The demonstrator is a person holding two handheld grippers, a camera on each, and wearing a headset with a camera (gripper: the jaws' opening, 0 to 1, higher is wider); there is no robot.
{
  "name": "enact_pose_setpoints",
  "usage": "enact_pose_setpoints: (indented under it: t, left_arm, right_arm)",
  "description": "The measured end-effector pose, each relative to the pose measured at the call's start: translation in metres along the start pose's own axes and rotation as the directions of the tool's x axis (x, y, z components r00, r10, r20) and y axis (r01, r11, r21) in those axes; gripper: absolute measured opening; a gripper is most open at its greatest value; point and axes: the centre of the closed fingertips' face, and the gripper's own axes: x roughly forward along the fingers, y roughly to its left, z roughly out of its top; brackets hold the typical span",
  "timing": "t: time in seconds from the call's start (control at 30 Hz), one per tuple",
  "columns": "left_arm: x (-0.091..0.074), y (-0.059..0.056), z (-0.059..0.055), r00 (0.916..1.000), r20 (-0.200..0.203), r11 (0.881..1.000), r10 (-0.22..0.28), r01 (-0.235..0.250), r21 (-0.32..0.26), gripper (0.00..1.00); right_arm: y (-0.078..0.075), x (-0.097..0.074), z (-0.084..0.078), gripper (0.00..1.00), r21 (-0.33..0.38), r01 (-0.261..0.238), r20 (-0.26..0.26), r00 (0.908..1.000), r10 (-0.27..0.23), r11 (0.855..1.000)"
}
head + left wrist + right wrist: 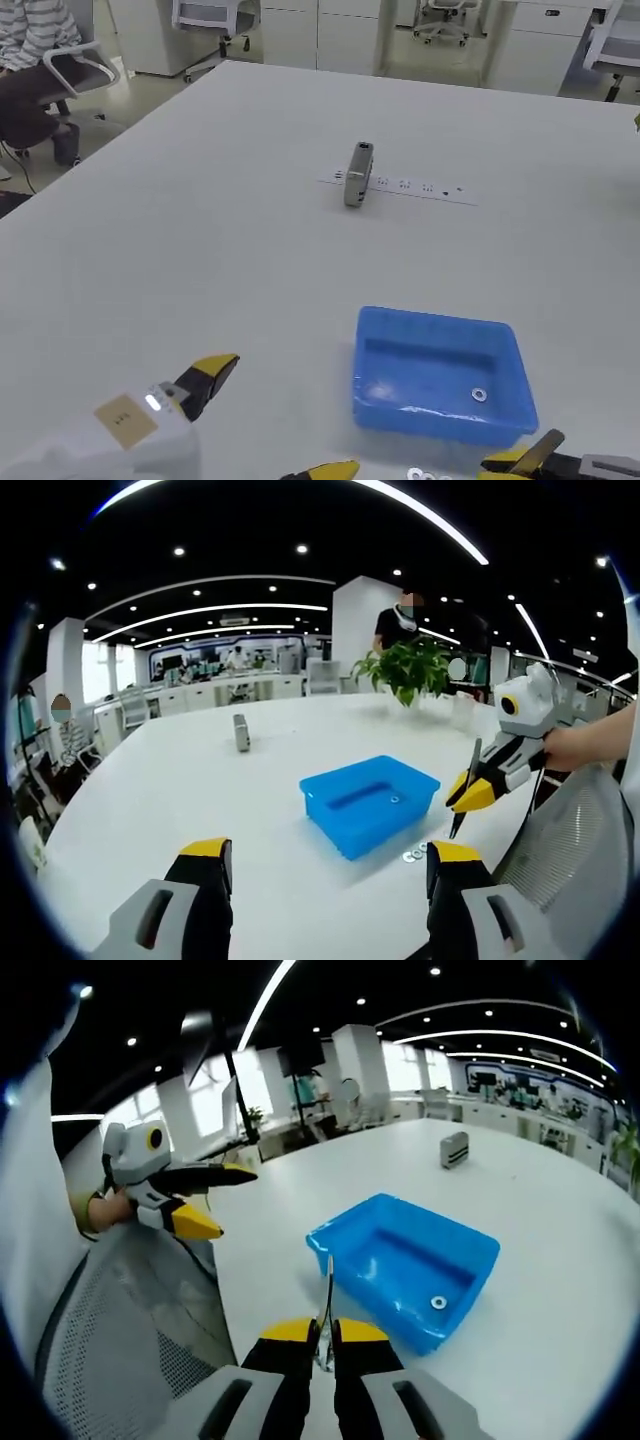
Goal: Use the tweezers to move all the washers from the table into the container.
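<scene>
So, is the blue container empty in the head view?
No, one washer lies on the floor of the blue container, close to the wall nearest the camera.

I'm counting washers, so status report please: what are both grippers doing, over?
Left gripper open, empty. Right gripper shut on thin metal tweezers. One small metal washer in blue plastic container; loose washers on white table beside it. Nothing blocking.

Open-plan office. Large white table [200, 220]. White cabinets [330, 40] and office chairs [445, 18] along the far side. Potted plant [405, 670] far right. Mesh chair [570, 840] near right. Curved ceiling light strips [200, 610] overhead.
</scene>
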Motion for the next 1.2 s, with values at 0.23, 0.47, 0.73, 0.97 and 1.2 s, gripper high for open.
enact_pose_setpoints:
  t: [0.23,0.47,0.73,0.97,1.2]
  left_arm:
    - [0.0,0.0,0.0,1.0,0.002,1.0,-0.004,0.004,-0.003,0.8]
    - [0.0,-0.002,0.004,0.9996,0.023,1.0,-0.016,0.016,-0.011,0.81]
    - [0.0,-0.003,0.006,0.9992,0.036,1.0,-0.019,0.02,-0.024,0.82]
    - [-0.001,-0.002,0.007,0.999,0.043,0.999,-0.016,0.018,-0.034,0.82]
    - [0.0,-0.005,0.005,0.9992,0.028,0.999,-0.03,0.03,-0.019,0.82]
  right_arm:
    - [-0.008,-0.008,0.019,0.03,0.002,0.029,0.046,0.9985,-0.029,1.0]
    - [-0.015,-0.013,0.032,0.03,0.021,0.049,0.082,0.9953,-0.05,0.999]
    - [-0.023,-0.011,0.04,0.03,0.012,0.048,0.086,0.9952,-0.048,0.999]
    - [-0.025,-0.008,0.045,0.03,0.013,0.035,0.093,0.995,-0.036,0.999]
    - [-0.041,-0.003,0.053,0.03,0.032,0.003,0.095,0.9955,-0.006,0.999]
